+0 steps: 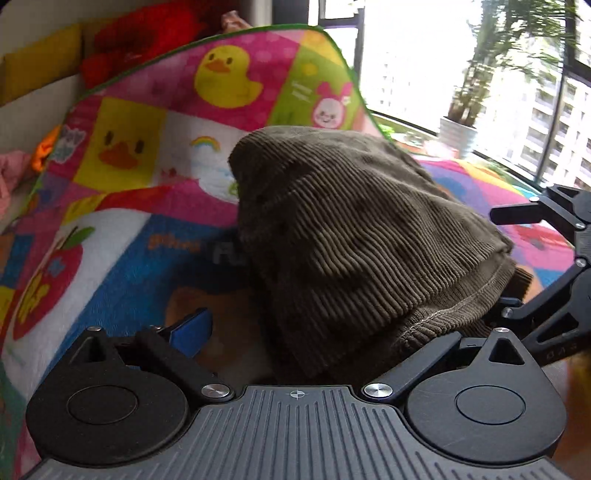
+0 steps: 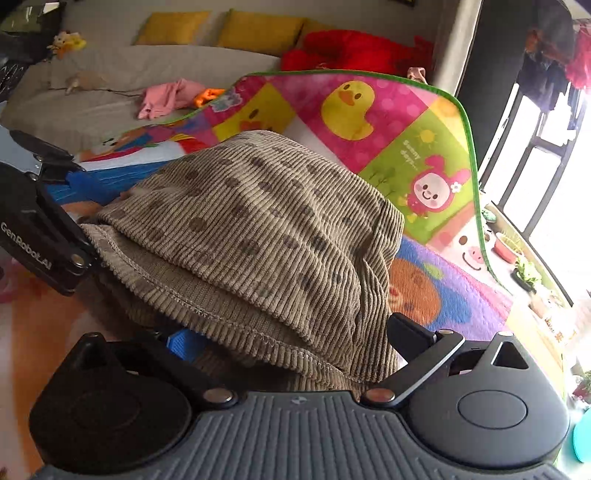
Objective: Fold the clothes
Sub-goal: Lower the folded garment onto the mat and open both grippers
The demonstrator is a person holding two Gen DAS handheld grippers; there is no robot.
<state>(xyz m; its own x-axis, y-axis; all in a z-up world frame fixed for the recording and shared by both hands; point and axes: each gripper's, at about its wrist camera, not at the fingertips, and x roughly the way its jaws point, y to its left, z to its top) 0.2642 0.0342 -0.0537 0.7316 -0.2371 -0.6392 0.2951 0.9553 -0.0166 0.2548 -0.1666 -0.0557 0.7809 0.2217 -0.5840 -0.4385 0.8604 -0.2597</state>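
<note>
Closest in, held the stitched hem of a brown corduroy garment [image 1: 354,236] in both grippers, side by side. Left gripper [image 1: 325,350]: jaws spread fairly wide, cloth heaped over and between them, blue pad bare on one finger; could not tell whether truly pinched. Right gripper [image 2: 280,347]: jaws likewise parted, hem draped across them, grip also unclear. Garment bunched in a doubled mound, lifted above a bright children's play mat [image 1: 122,236] with ducks and apples. Farther off, a grey sofa [image 2: 110,66] with yellow cushions [image 2: 258,29], pink clothing [image 2: 166,98], then windows [image 1: 461,55]. Judged mid-fold. Next: lay the doubled cloth flat on the mat, edges aligned.
</note>
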